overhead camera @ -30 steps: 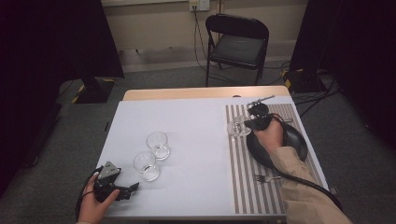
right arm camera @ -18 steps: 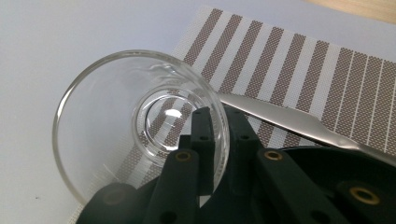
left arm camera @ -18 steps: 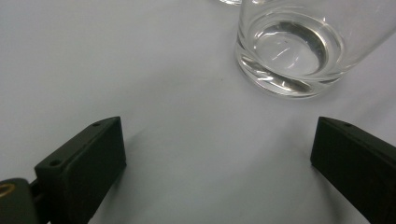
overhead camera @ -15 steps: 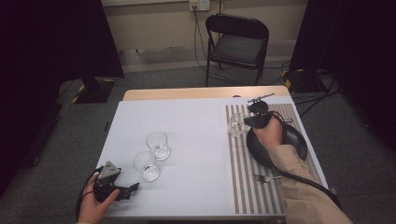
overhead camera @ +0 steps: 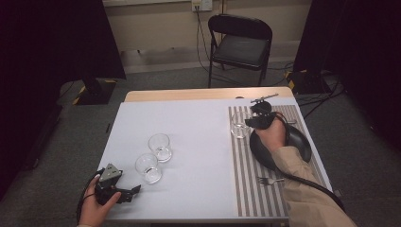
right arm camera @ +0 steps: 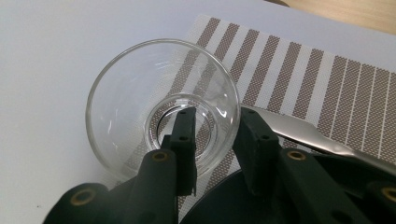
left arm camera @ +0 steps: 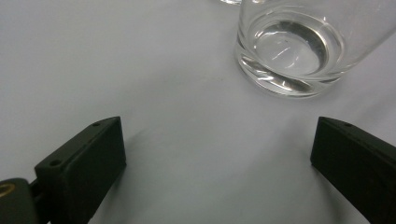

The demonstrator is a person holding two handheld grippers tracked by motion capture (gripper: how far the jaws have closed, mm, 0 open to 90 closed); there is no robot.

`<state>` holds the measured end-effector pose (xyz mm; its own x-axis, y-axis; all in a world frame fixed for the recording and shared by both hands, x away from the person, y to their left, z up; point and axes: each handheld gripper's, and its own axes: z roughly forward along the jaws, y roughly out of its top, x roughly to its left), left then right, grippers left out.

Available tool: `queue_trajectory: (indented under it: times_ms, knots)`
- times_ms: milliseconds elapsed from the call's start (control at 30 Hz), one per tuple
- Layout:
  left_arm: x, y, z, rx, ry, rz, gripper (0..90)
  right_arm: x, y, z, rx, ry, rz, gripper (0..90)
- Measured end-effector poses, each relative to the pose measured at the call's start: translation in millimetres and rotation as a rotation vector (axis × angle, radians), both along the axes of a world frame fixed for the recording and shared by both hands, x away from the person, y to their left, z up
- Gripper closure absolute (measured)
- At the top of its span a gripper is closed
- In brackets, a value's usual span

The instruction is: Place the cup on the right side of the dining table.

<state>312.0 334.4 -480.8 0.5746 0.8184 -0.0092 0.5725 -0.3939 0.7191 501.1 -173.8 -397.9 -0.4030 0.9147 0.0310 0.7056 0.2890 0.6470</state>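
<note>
A clear glass [right arm camera: 135, 88] stands on the left edge of the striped placemat [right arm camera: 327, 79], seen from above as the glass [overhead camera: 240, 126]. My right gripper [right arm camera: 217, 114] straddles its near wall, one jaw inside and one outside. The jaws have just been opening, and a gap shows beside the glass wall, so the pads no longer press on it. At the table's front left, my left gripper [overhead camera: 130, 191] rests open. In its own view, the left gripper [left arm camera: 215, 149] has bare table between its jaws and a second glass [left arm camera: 289, 46] just ahead.
Two empty glasses [overhead camera: 159, 146] [overhead camera: 149, 168] stand left of centre. A black plate [overhead camera: 298, 142] lies on the placemat under the right hand, with a fork [overhead camera: 269, 180] near the front. A knife [right arm camera: 299, 130] lies beside the plate. A folding chair [overhead camera: 241, 45] stands beyond the table.
</note>
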Motion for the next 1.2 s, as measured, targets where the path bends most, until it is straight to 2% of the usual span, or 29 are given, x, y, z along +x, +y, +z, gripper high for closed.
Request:
queue_trajectory:
  times_ms: [300, 633, 867, 1167, 1200]
  knots:
    - [0.0, 0.0, 0.0, -0.001, 0.000, 0.000, 2.5, 1.3, 2.3, 1.2, 0.000, -0.002, 0.001, 64.5]
    - [0.0, 0.1, 0.0, -0.001, 0.000, 0.000, 2.5, 3.1, 3.3, 1.6, 0.008, -0.009, 0.018, 52.0]
    - [0.0, 0.1, 0.0, -0.001, 0.000, 0.000, 2.5, 4.4, 0.9, 2.3, 0.047, -0.008, 0.027, 30.5]
    - [0.0, 0.0, 0.1, 0.004, 0.000, -0.001, 2.5, 3.9, -0.5, 5.3, 0.059, -0.014, 0.046, 22.1]
    - [0.0, -0.3, 0.0, 0.004, 0.000, 0.000, 2.5, 3.6, -0.5, 6.1, 0.059, -0.013, 0.048, 17.9]
